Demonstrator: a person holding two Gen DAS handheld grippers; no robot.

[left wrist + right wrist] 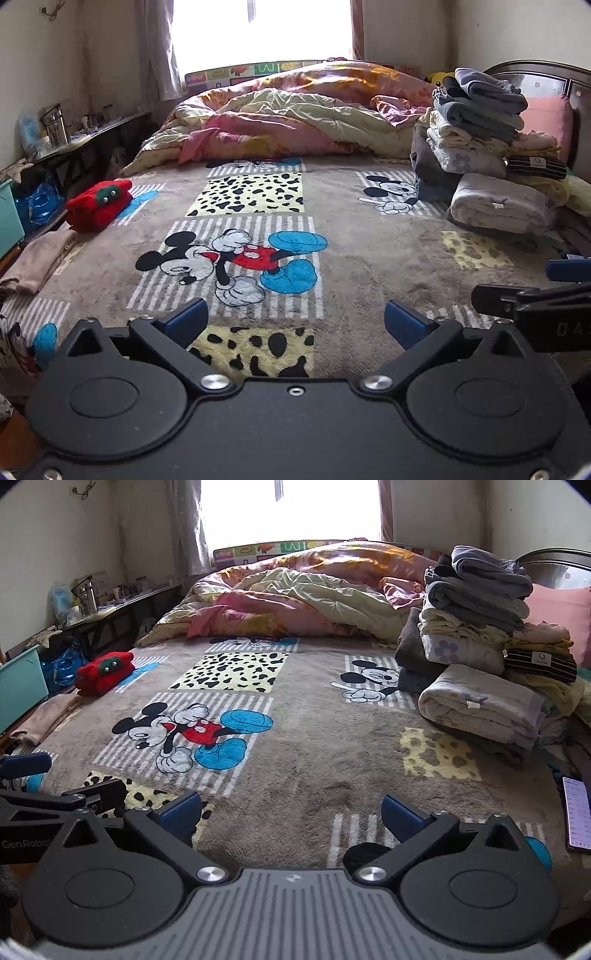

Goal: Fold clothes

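Across the bed's cartoon blanket [369, 251], both the left gripper [295, 321] and right gripper [291, 808] hover with jaws apart and empty, and reaching for the leaning clothes stack [476, 627] at two o'clock could topple it.

Bright daylight comes in through the window [262, 29] at the back, and it glares so white that nothing outside shows. The bed [351, 236] is softly lit. Both views bend at the edges, with dark rounded corners. Everything looks sharp.
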